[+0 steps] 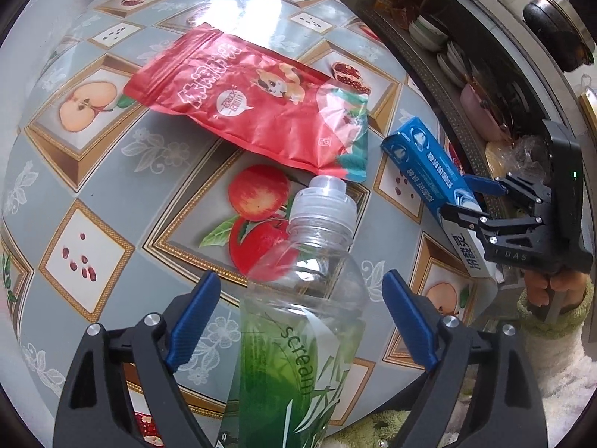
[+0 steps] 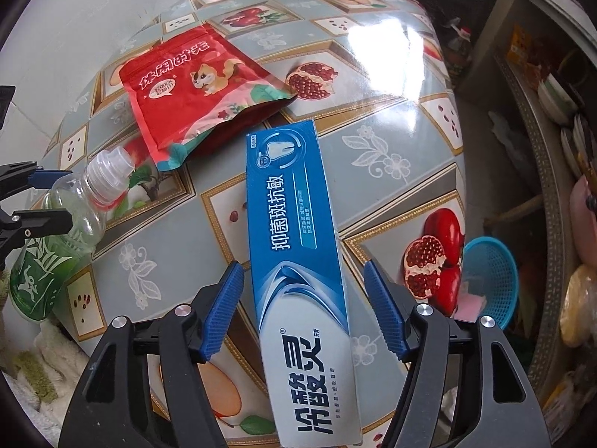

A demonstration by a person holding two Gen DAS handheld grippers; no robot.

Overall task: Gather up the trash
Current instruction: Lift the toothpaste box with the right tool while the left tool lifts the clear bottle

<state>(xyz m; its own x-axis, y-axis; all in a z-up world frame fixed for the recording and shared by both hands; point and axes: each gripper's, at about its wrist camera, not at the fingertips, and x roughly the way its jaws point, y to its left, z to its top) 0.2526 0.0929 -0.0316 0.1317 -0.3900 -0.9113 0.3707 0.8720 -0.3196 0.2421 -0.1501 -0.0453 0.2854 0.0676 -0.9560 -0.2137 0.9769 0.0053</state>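
Note:
A clear plastic bottle (image 1: pixel 309 298) with a green label lies at the table's near edge, cap pointing away. My left gripper (image 1: pixel 301 278) straddles it with both blue pads clear of its sides, so it is open. A blue and white toothpaste box (image 2: pixel 294 231) lies lengthwise between the fingers of my right gripper (image 2: pixel 304 267), with a gap on each side, open too. A red snack bag (image 1: pixel 246 100) lies flat further back. The left wrist view shows the right gripper (image 1: pixel 460 196) around the toothpaste box (image 1: pixel 433 171). The right wrist view shows the bottle (image 2: pixel 74 209) and the bag (image 2: pixel 194 89).
The table (image 1: pixel 93 194) has a glossy fruit-patterned cover. A blue plastic basket (image 2: pixel 492 272) sits below its right edge. Shelves with stacked bowls (image 1: pixel 429 30) stand to the right. A hand in a fuzzy sleeve (image 1: pixel 552 291) holds the right gripper.

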